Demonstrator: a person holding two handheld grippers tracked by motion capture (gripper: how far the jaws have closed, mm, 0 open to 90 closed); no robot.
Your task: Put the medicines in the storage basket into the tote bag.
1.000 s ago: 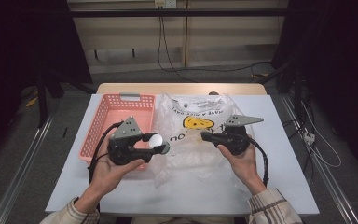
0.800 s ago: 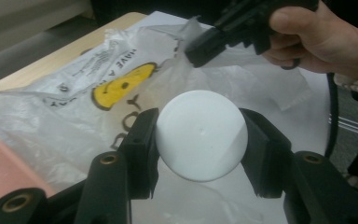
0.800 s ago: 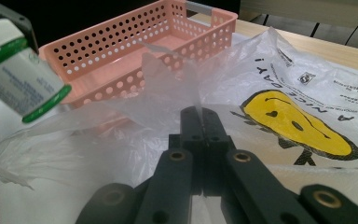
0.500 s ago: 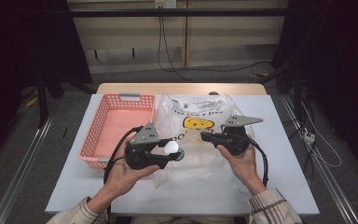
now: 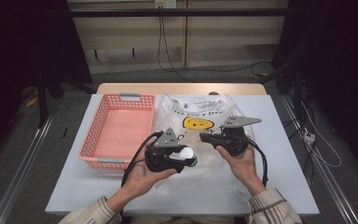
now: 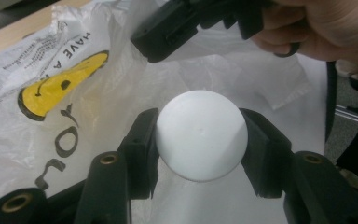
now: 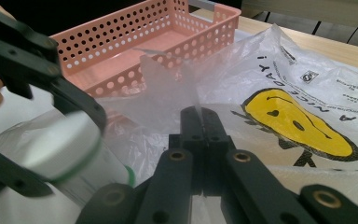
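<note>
white plastic, the big thin bag [image 5: 200,135] printed with a yellow smiley, spreads across the table [image 5: 289,186] under both tongs. a second ago the left tongs [image 5: 186,156] stood over the near corner of the pink basket [image 5: 103,126]; they have since swung clear of it and sunk, and now hover over the bag, just beside the right tongs [image 5: 204,137].

that reads as a delivery: the bottle [image 6: 201,134], white-capped with a green ring at its neck, has come from the basket side to the bag's mouth, so dropping it in looks like the next step.

the right tongs have kept their place, jaws together on a pinch of the film [image 7: 168,74], lifting one flap up as the lip of the opening. the left tongs are clamped on the bottle, one pad on each side just under the cap, the cap facing the lifted flap.

room is tight between the two tongs, nearly nose to nose. behind the left tongs the basket's near rim is close; on the near side of both, bare table lies open for drawing back. the raised flap is limp, and could fold over the opening.
</note>
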